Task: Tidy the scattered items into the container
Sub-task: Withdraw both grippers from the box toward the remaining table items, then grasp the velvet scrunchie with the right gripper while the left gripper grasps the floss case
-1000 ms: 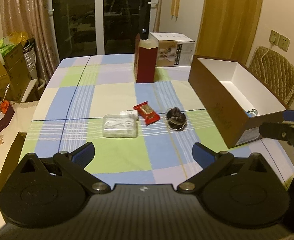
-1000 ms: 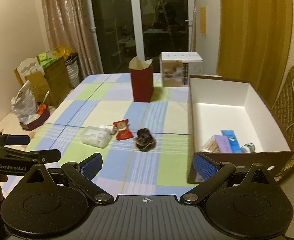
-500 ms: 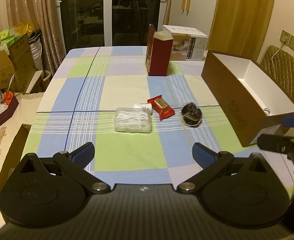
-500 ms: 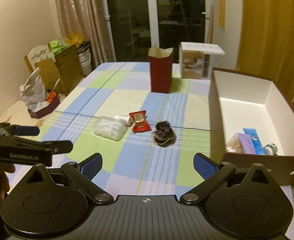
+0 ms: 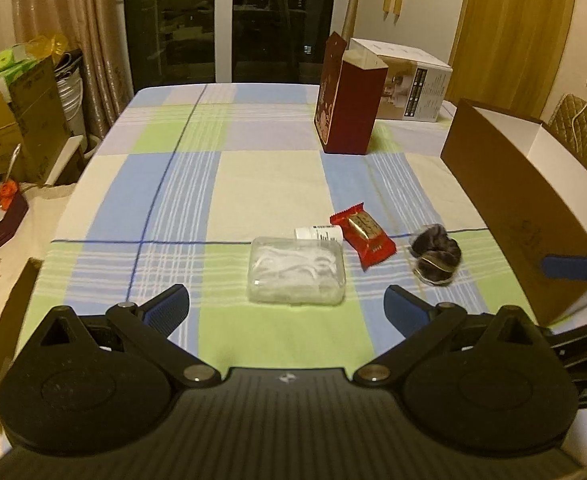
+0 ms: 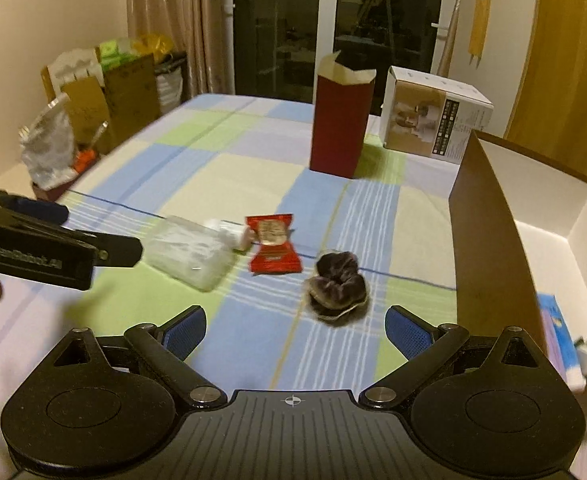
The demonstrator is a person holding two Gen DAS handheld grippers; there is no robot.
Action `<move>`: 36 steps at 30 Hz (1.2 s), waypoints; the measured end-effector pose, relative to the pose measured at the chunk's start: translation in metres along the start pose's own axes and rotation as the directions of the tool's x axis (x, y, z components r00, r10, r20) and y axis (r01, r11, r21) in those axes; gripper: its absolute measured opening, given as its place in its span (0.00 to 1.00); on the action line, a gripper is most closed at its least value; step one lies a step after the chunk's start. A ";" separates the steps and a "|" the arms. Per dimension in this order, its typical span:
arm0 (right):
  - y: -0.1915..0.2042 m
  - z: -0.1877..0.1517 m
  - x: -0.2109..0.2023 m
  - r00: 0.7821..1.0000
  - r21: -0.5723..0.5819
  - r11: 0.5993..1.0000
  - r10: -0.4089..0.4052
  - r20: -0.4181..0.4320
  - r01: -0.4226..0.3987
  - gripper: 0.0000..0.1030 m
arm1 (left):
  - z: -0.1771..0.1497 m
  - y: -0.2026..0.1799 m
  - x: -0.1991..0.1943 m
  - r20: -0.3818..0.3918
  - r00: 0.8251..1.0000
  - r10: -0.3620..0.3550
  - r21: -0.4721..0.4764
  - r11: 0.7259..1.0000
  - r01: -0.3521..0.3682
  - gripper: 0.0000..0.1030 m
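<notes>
Both hand-held grippers (image 5: 286, 306) (image 6: 295, 328) spread (empty) above scrunchie (image 6: 338, 286)

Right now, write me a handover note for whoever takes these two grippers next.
Left hand-held gripper: open, empty, lined up in front of the clear plastic case.
Right hand-held gripper: open, empty, facing the dark scrunchie.
Still loose on the checked tablecloth: the clear case, a small white bottle behind it, a red snack packet and the scrunchie.
Brown box, at the right: already holds a few items, including a blue packet.
Left to do: move those four loose items into the box. Nothing is gripped yet.
</notes>
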State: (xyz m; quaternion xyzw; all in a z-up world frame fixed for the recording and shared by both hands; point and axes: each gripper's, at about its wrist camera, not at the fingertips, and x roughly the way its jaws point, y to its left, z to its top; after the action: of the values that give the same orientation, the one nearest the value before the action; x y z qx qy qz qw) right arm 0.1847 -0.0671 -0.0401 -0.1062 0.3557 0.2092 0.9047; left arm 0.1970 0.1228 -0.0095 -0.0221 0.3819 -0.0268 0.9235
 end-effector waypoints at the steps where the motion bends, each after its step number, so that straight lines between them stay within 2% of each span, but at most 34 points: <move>1: -0.003 0.001 0.009 1.000 -0.009 1.000 -0.012 0.001 0.012 0.98 | 0.001 0.000 0.007 0.000 1.000 -0.002 0.004 1.000 0.002 0.99; 3: -0.009 0.000 0.024 1.000 -0.016 0.999 -0.028 0.002 0.028 0.92 | 0.003 0.000 0.023 -0.003 1.000 -0.009 0.014 1.000 0.009 0.99; 4: -0.013 0.001 0.033 0.999 -0.018 0.999 -0.034 -0.003 0.034 0.85 | 0.003 -0.001 0.030 -0.007 1.000 -0.012 0.019 1.000 0.012 0.99; 12: -0.025 -0.004 0.073 0.998 -0.036 0.998 -0.055 -0.018 0.054 0.83 | 0.002 -0.013 0.073 -0.033 0.999 -0.016 0.062 0.998 0.018 0.99; 14: -0.027 -0.005 0.077 0.998 -0.040 0.998 -0.056 -0.022 0.055 0.70 | 0.003 -0.016 0.080 -0.026 1.000 -0.010 0.071 0.997 0.012 0.99; 21: -0.034 -0.010 0.086 0.998 -0.012 0.998 -0.055 -0.029 0.055 0.68 | 0.005 -0.023 0.100 -0.039 0.998 0.041 0.108 0.993 -0.036 0.99; 22: -0.034 -0.010 0.087 0.998 -0.015 0.999 -0.051 -0.031 0.050 0.55 | 0.004 -0.023 0.103 -0.046 0.998 0.046 0.107 0.993 -0.041 0.99; 24: -0.033 -0.009 0.088 0.999 -0.016 0.999 -0.047 -0.027 0.046 0.50 | 0.003 -0.021 0.107 -0.053 0.997 0.054 0.097 0.994 -0.048 0.99; 25: -0.033 -0.009 0.088 0.999 -0.012 0.999 -0.044 -0.027 0.044 0.36 | 0.003 -0.020 0.108 -0.052 0.997 0.056 0.092 0.994 -0.051 0.98; 26: -0.033 -0.008 0.087 0.999 -0.005 0.999 -0.040 -0.027 0.040 0.26 | 0.003 -0.019 0.108 -0.048 0.997 0.059 0.090 0.994 -0.055 0.98; 28: -0.033 -0.006 0.084 0.999 0.000 0.999 -0.037 -0.022 0.037 0.21 | 0.002 -0.018 0.108 -0.044 0.997 0.066 0.091 0.994 -0.061 0.87; 29: -0.032 -0.006 0.081 0.999 0.001 0.999 -0.033 -0.022 0.033 0.20 | 0.001 -0.017 0.109 -0.048 0.997 0.064 0.089 0.994 -0.060 0.86; 30: -0.032 -0.005 0.079 0.999 0.000 1.000 -0.031 -0.019 0.031 0.20 | 0.001 -0.017 0.109 -0.052 0.997 0.061 0.083 0.995 -0.057 0.80; 36: -0.034 -0.007 0.057 0.999 0.019 0.999 -0.034 -0.012 0.034 0.19 | -0.003 -0.017 0.102 -0.061 0.996 0.067 0.072 0.995 -0.063 0.80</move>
State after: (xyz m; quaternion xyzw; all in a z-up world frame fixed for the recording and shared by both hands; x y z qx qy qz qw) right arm 0.2334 -0.0820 -0.0829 -0.1049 0.3610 0.1899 0.9070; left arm 0.2663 0.0992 -0.0824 0.0237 0.4104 -0.0108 0.9115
